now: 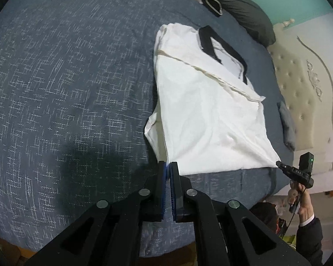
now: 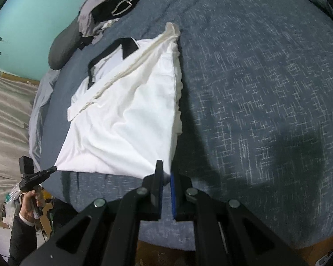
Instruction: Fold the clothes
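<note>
Shirt hem corners sit pinched in left tool and right tool.

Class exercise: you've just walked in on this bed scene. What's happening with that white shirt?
A person is folding a white shirt on a blue bedspread. The left gripper and the right gripper are each shut on a near bottom corner, stretching the hem. The black collar end lies flat, and other clothes are piled beyond.

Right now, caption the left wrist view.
Left gripper and right gripper pinch white shirt corners on blue bedspread.
</note>
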Demonstrator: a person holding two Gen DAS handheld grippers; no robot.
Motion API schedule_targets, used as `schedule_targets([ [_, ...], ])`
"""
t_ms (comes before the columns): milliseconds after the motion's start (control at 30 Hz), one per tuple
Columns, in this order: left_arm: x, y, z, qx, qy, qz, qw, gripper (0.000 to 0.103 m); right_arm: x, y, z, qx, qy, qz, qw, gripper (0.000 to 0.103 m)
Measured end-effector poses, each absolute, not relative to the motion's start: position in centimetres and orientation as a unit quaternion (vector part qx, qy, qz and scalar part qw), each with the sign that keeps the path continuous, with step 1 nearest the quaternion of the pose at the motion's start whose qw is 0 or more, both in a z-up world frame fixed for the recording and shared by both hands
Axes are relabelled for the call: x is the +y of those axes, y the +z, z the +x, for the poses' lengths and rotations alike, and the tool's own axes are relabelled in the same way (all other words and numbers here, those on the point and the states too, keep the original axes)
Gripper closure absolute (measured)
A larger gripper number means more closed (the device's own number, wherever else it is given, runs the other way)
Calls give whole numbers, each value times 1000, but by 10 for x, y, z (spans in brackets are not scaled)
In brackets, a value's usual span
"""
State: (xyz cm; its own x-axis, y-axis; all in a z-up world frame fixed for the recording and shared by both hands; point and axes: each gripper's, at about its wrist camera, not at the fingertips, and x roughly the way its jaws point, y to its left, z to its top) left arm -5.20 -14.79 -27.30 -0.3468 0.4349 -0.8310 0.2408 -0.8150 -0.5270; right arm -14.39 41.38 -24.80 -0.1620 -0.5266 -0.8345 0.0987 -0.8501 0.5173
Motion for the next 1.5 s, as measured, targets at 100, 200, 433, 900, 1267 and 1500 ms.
schedule_targets([
  [100, -154, -275, -53, -290, 766, -571, 56, 92, 417, -255, -150, -177, -740, 619, 198, 92],
  [200, -162, -271, -58, -281, 775, -564, 45, 66, 426, -251, -155, -175, -748, 613, 188, 80],
  [433, -170, -267, -106, -284, 791, -541, 44, 59, 442, -224, -195, -207, -781, 560, 184, 74],
  [900, -168, -296, -189, -254, 809, -529, 39, 55, 376, -241, -292, -129, -804, 551, 183, 61],
  [1267, -172, -311, -210, -236, 818, -520, 66, 57, 364, -269, -328, -105, -809, 554, 166, 61],
  [1500, -171, -315, -221, -243, 815, -520, 80, 82, 355, -267, -339, -102, -816, 540, 179, 61],
])
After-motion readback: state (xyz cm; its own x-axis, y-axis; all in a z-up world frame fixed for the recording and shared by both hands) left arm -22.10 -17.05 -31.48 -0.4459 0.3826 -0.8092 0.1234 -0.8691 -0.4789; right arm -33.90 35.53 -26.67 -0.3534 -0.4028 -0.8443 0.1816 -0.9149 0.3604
